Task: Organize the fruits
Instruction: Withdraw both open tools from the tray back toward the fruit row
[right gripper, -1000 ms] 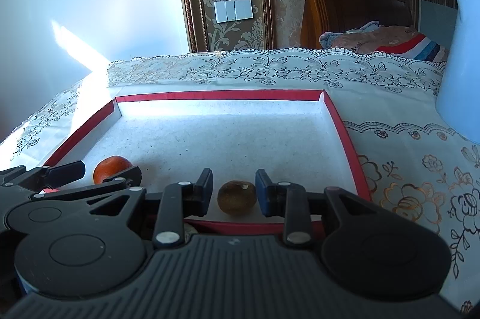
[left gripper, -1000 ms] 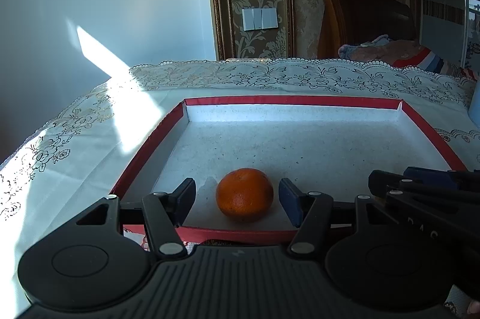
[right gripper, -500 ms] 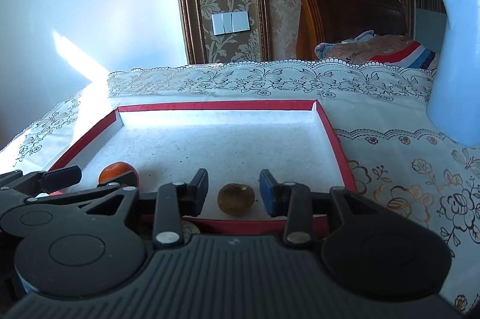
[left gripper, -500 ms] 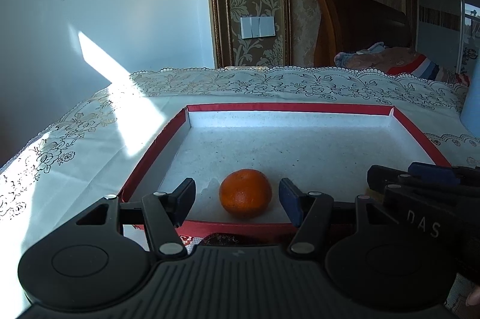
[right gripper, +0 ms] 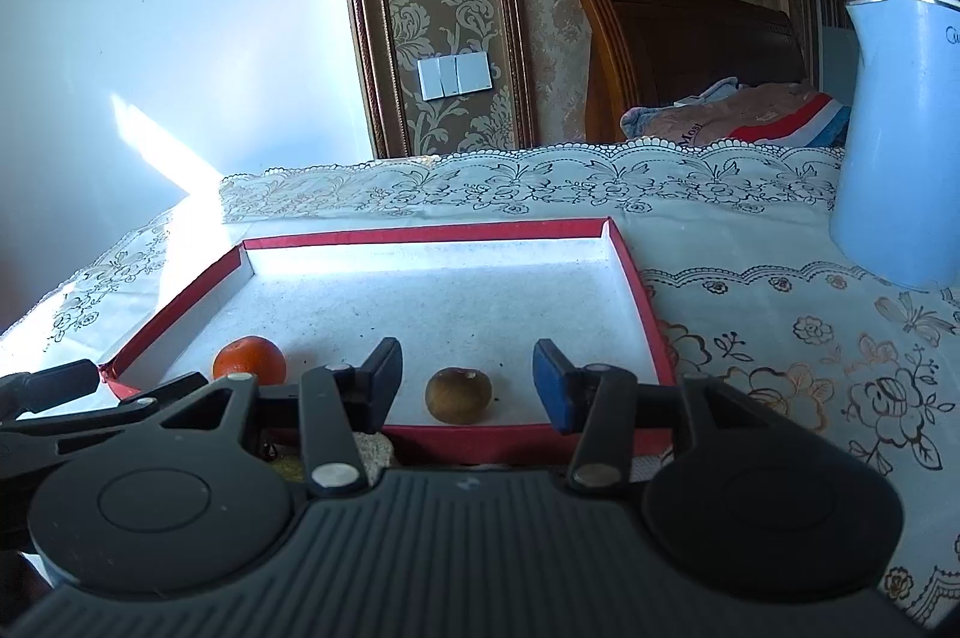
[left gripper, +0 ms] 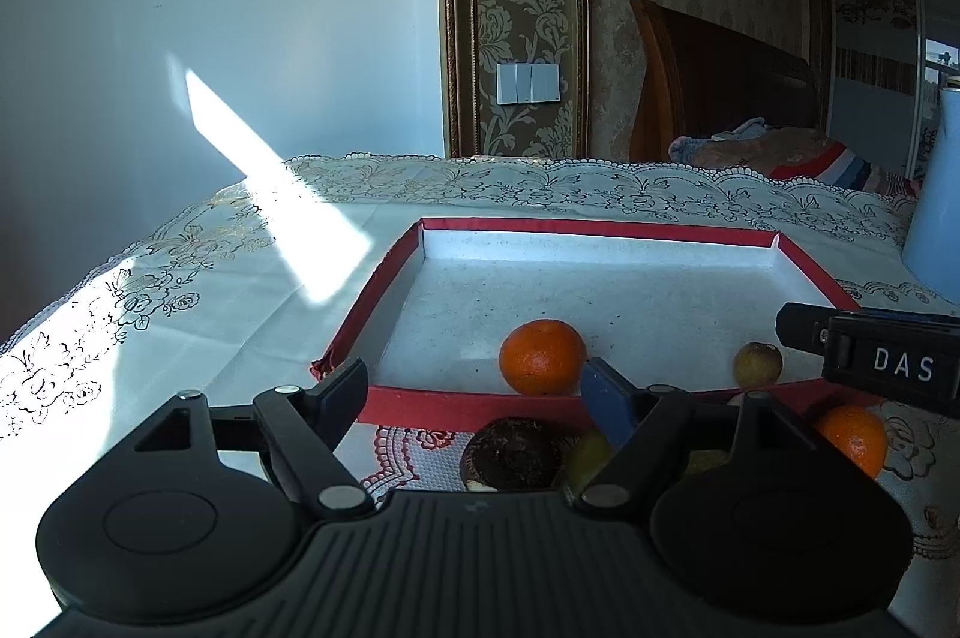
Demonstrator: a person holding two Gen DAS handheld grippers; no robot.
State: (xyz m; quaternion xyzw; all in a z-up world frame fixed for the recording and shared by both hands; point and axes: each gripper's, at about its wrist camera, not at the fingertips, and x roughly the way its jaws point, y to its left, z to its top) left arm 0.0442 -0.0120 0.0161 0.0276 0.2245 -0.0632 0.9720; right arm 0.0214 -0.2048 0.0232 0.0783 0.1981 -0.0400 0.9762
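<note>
A red-rimmed white tray lies on the lace tablecloth. An orange tangerine and a small brown fruit sit inside it near its front wall. My left gripper is open and empty, pulled back before the tray's front rim. My right gripper is open and empty, its fingers either side of the brown fruit but nearer the camera. In front of the tray lie a dark brown fruit, a yellow-green fruit and a second tangerine.
A pale blue jug stands on the cloth to the right of the tray. The right gripper's side reaches into the left wrist view. A bed headboard and folded bedding are behind the table.
Both grippers have drawn back and up from the tray and opened wider. The tangerine and the brown fruit stay where they lay in the tray. Loose fruits before the tray have come into view.
</note>
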